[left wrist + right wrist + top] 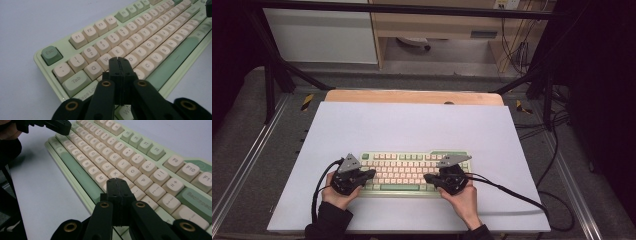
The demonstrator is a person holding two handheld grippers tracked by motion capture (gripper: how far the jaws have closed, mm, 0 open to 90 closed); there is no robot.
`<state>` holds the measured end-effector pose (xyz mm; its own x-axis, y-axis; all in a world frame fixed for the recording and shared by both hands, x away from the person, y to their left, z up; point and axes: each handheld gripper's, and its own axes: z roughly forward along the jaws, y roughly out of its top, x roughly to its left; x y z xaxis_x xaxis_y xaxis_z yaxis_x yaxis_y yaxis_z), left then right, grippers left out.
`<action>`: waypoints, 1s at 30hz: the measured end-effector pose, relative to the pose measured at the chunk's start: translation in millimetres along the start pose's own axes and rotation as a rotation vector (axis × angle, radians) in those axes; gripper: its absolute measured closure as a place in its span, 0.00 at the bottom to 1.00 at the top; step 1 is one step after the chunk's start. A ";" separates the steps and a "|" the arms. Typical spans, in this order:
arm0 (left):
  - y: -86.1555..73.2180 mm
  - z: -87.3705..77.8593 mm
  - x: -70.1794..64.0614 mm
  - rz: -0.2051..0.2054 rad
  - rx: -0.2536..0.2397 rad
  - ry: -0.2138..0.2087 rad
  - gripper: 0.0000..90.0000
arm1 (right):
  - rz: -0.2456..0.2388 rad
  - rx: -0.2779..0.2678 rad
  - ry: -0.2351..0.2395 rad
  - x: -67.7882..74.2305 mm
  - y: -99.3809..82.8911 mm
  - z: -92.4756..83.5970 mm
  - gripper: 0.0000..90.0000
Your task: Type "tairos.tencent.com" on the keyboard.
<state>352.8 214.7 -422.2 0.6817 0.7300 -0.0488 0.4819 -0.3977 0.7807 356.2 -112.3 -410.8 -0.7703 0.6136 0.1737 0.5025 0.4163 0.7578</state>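
We see the keyboard (412, 171) on the mat (412, 125), near the front edge, on the table (412, 96).

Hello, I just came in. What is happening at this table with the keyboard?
A person holds a gripper in each hand over a green and cream keyboard that lies on a white board. The left gripper has its fingers pressed together, with the tip over the keys near W and S. The right gripper is also shut, with its tip over the keys near K and L. Neither one grasps anything; whether a key is being pressed I cannot tell.
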 end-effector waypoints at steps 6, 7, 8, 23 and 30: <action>-0.9 -0.9 1.3 -0.003 -0.003 0.000 1.00 | -0.011 0.002 0.013 7.5 6.6 9.8 1.00; -0.9 -0.8 1.2 -0.003 -0.003 -0.001 1.00 | -0.011 -0.002 0.020 9.2 8.3 12.2 1.00; -0.8 -0.7 1.0 -0.002 -0.004 -0.002 1.00 | -0.010 -0.004 0.023 10.2 9.4 13.8 1.00; -0.7 -1.2 1.7 -0.003 -0.006 -0.004 1.00 | -0.021 0.020 0.045 23.2 16.0 48.0 1.00; -0.9 -0.4 1.6 -0.002 -0.005 -0.005 1.00 | -0.019 0.027 0.044 22.7 15.1 53.3 1.00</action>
<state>353.3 216.4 -422.7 0.6831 0.7284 -0.0535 0.4809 -0.3935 0.7835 367.3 -56.4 -428.9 -0.7960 0.5754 0.1878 0.4978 0.4459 0.7439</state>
